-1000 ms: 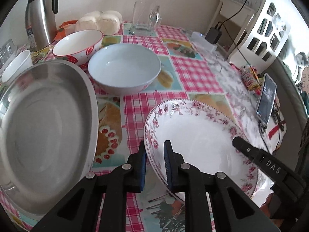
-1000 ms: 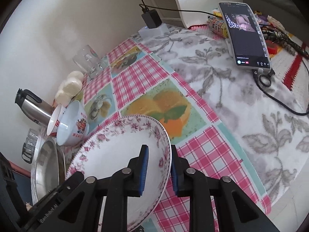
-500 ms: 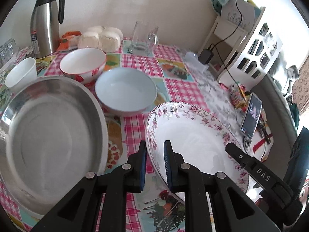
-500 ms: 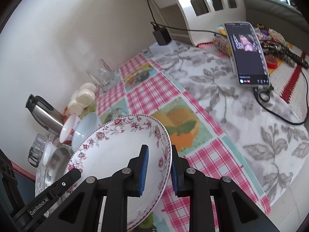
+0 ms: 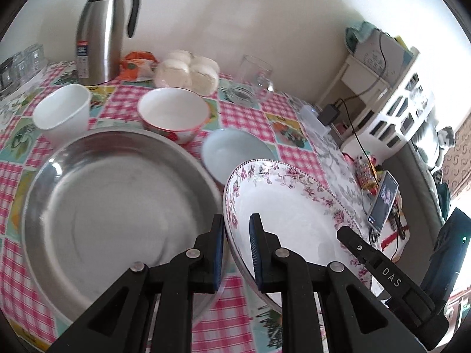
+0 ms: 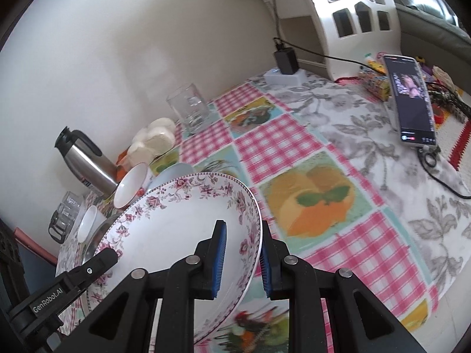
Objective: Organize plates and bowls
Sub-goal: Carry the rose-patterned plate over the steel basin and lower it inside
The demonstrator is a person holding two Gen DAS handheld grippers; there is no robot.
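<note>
Left wrist: both grippers' fingers (image 5: 255,236) clamp the empty floral plate (image 5: 294,214) rim.

Checked table (image 5: 244,117), steel pan (image 5: 117,206) (bowls behind)

White plate (image 5: 294,206) with pink floral rim; plain silver steel pan (image 5: 117,206); pale blue bowl (image 5: 232,153); white bowl (image 5: 173,114) with red rim and red motifs; plain white cup (image 5: 61,111); steel flask (image 5: 100,29) with black handle; tablecloth (image 6: 276,147) in pink-and-white check with fruit panels; black grippers, blue pads (image 6: 220,259)
</note>
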